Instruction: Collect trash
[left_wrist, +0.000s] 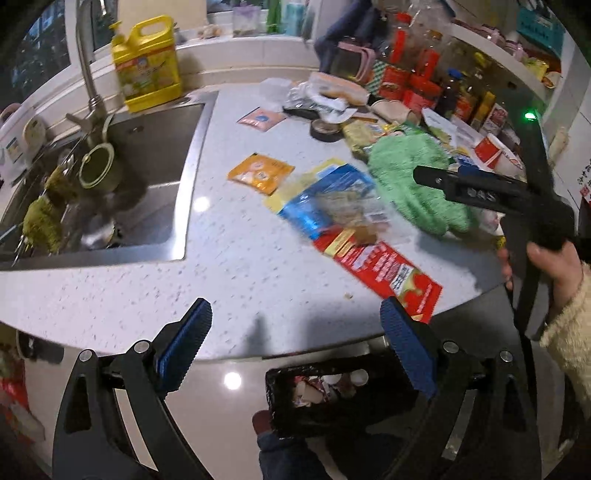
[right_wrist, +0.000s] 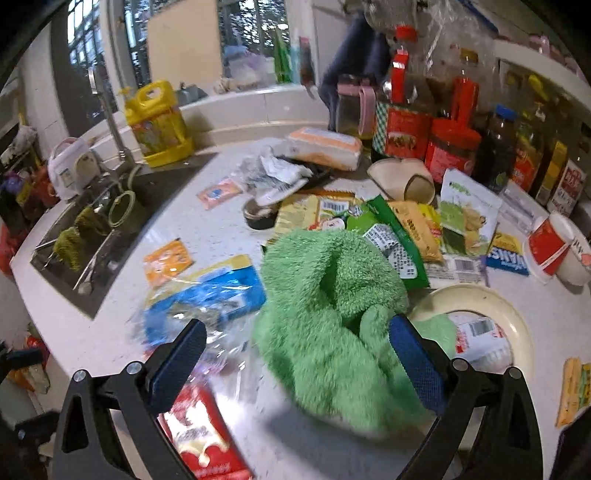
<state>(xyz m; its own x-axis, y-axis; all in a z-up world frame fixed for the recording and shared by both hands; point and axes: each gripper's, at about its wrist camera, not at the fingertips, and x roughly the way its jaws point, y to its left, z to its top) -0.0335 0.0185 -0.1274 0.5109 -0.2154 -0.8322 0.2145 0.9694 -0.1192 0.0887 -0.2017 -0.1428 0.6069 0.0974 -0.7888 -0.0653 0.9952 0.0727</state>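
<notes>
My left gripper (left_wrist: 295, 321) is open and empty, hovering past the counter's front edge. Below it on the floor stands a black mesh bin (left_wrist: 332, 421) with trash inside. On the counter lie a red wrapper (left_wrist: 384, 269), a blue wrapper (left_wrist: 328, 199) and an orange packet (left_wrist: 260, 171). My right gripper (right_wrist: 295, 343) is open above the counter, over a green fluffy cloth (right_wrist: 332, 314), with nothing held. The blue wrapper (right_wrist: 214, 295) and red wrapper (right_wrist: 199, 435) lie to its left. A hand (left_wrist: 554, 266) holds the right gripper (left_wrist: 417, 173) at the right.
A sink (left_wrist: 159, 155) with dishes and a yellow detergent jug (left_wrist: 147, 62) sit at the left. More wrappers (right_wrist: 391, 236), a tape roll (right_wrist: 260, 216), a bowl (right_wrist: 517, 325), a paper cup (right_wrist: 554, 243) and jars (right_wrist: 406, 129) crowd the back right.
</notes>
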